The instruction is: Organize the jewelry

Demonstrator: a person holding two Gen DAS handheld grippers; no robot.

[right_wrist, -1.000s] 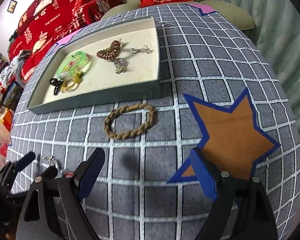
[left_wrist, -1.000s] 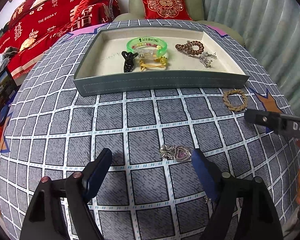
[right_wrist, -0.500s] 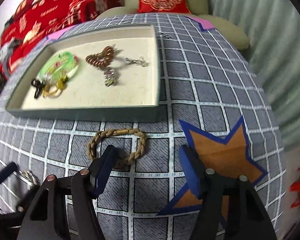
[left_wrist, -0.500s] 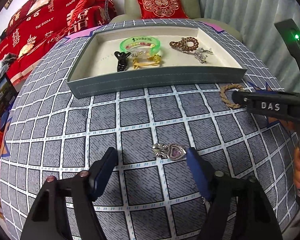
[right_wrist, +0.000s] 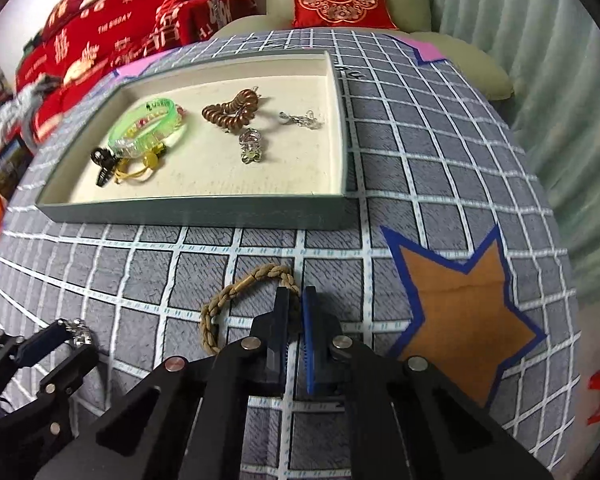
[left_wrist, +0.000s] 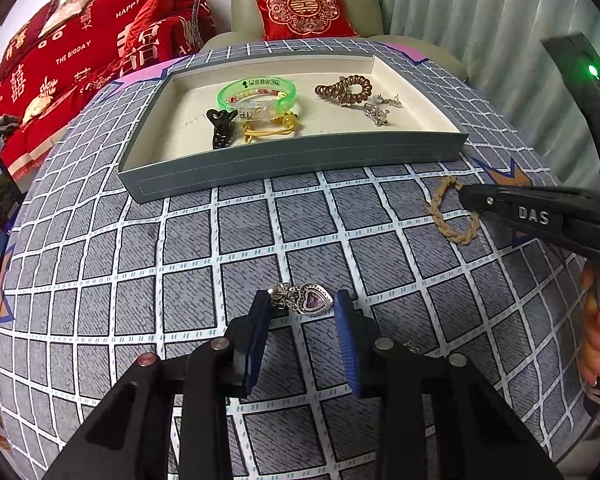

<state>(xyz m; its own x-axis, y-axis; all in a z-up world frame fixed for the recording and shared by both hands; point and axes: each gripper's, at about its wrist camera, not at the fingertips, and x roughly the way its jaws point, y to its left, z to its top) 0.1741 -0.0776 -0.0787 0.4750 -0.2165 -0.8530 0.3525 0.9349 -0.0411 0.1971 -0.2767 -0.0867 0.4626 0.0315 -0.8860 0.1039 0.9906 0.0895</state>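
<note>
- My left gripper (left_wrist: 302, 304) points down at the checked tablecloth (left_wrist: 140, 248); its jaws have just been closing and now sit against both sides of the heart pendant (left_wrist: 314, 300), which lies on the cloth between the blue pads.
- My right gripper (right_wrist: 296, 300) has its jaws just closed, pinched on the near side of the braided bracelet (right_wrist: 236, 290); the rest of the loop lies flat on the cloth to the left of the fingers.
- Beyond both pieces stands the grey tray (left_wrist: 292, 160), well apart from the pendant and nearer the bracelet. Its front wall lies between each piece and the cream lining.
- Inside the tray are a green bangle (left_wrist: 256, 92), a black claw clip (left_wrist: 220, 128), a yellow hair tie (left_wrist: 268, 128), a brown coil hair tie (left_wrist: 344, 88) and small silver pieces (left_wrist: 378, 112).
- The left wrist view shows the pendant's purple stone and the right gripper from the side, with the bracelet loop behind its tip and fingers (left_wrist: 596, 340) of my right hand on the handle.
- The right wrist view shows the braid between the pads, an orange star patch (right_wrist: 460, 316) to the right, and the left gripper low on the left with only a silver glint at its tip.
- Behind the table both views show a red cushion (left_wrist: 302, 10) on a pale armchair (left_wrist: 244, 16).
</note>
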